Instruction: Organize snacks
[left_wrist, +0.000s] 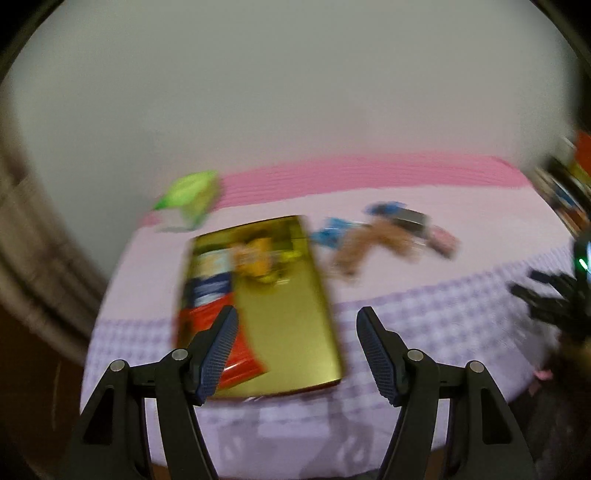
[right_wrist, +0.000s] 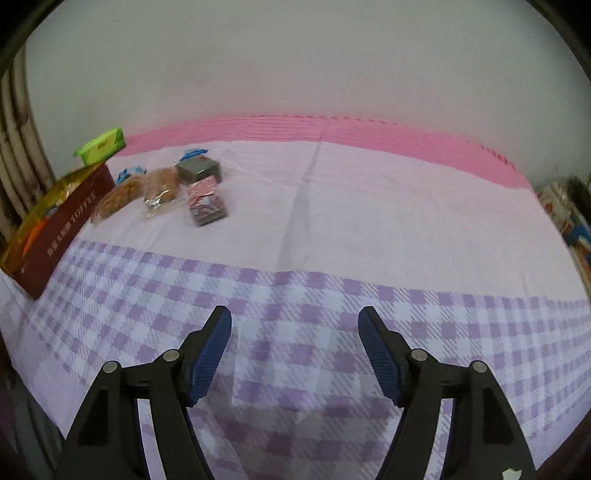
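Observation:
A gold-topped toffee box (left_wrist: 258, 295) with dark red sides lies on the table; it also shows at the left in the right wrist view (right_wrist: 55, 221). My left gripper (left_wrist: 295, 332) is open just above the box's near end, holding nothing. A green packet (left_wrist: 188, 195) lies behind the box, also in the right wrist view (right_wrist: 101, 146). Several small snack packs (left_wrist: 384, 236) lie right of the box: two brown bars (right_wrist: 147, 192), a grey pack (right_wrist: 199, 170) and a pink-and-dark pack (right_wrist: 205, 205). My right gripper (right_wrist: 295, 332) is open and empty over the checked cloth.
A pink and lilac checked cloth (right_wrist: 332, 314) covers the table, with a pink band (right_wrist: 332, 129) along the far edge by a pale wall. Colourful clutter (right_wrist: 569, 221) sits past the table's right edge. The left view is motion-blurred.

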